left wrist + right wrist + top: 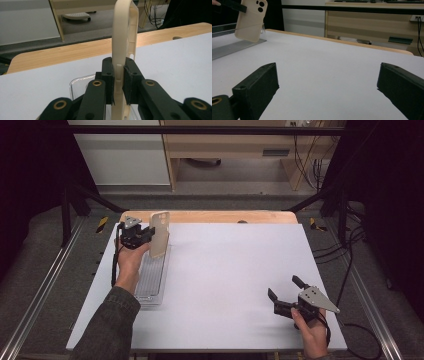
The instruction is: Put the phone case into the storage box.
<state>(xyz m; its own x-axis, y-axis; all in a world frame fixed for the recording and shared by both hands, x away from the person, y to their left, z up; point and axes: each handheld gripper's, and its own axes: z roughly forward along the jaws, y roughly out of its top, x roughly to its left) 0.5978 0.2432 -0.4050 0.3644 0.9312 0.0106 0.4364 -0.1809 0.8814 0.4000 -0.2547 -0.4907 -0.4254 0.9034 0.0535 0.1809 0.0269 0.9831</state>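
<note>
The right tool (284, 294) rests low on the tabletop (225, 270) near the person, with its jaws wide apart and nothing between them. The left tool (148, 236) is squeezed tight on the edge of a cream phone case (160, 234). The case is up in the air, standing tall, just above a clear plastic tray (152, 280). So the picking up looks done. Putting the case down somewhere is probably still left. The tabletop is pale grey with a wooden edge (225, 216) at the far side. Behind it are a grey floor (240, 200), a white cabinet (120, 160) and a wooden desk (235, 142) with cables (310, 165).
</note>
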